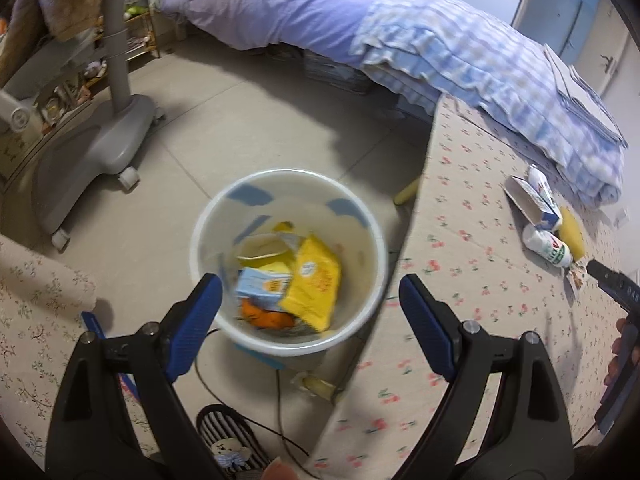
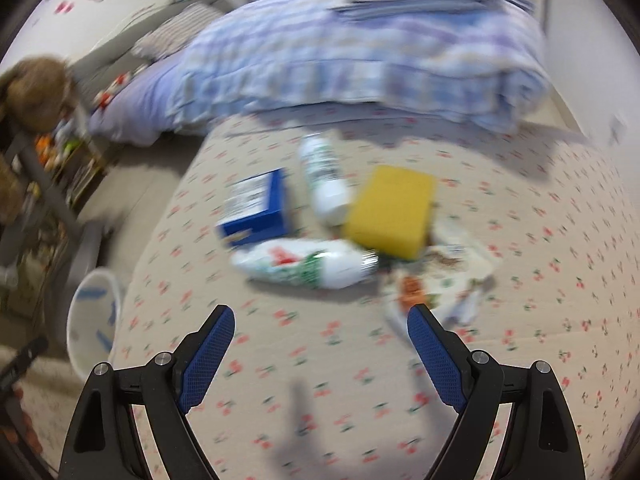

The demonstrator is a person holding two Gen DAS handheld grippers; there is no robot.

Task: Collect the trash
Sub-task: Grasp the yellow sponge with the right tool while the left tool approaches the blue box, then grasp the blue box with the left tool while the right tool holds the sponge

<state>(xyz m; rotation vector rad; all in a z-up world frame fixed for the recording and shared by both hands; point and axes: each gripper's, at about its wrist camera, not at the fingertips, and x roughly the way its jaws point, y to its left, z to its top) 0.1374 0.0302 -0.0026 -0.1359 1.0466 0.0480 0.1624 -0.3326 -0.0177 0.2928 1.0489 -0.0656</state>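
Both tools spread wide and empty: left tool (image 1: 310, 300) above the trash bin (image 1: 372, 240), right tool (image 2: 320, 332) over the cherry-print mattress (image 2: 540, 240).

Nearest the right tool, a white bottle (image 2: 308, 263) lies crosswise, cap rightward; beyond it a second bottle (image 2: 324, 180), a blue box (image 2: 256, 208) and a yellow sponge (image 2: 390, 212). Labels are blurred, unreadable. In the bin, a yellow packet (image 1: 314, 282) partly covers other rubbish.

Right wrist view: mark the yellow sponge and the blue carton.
yellow sponge (image 2: 390, 210): right wrist view, middle of its top face.
blue carton (image 2: 276, 196): right wrist view, on its blue side panel.
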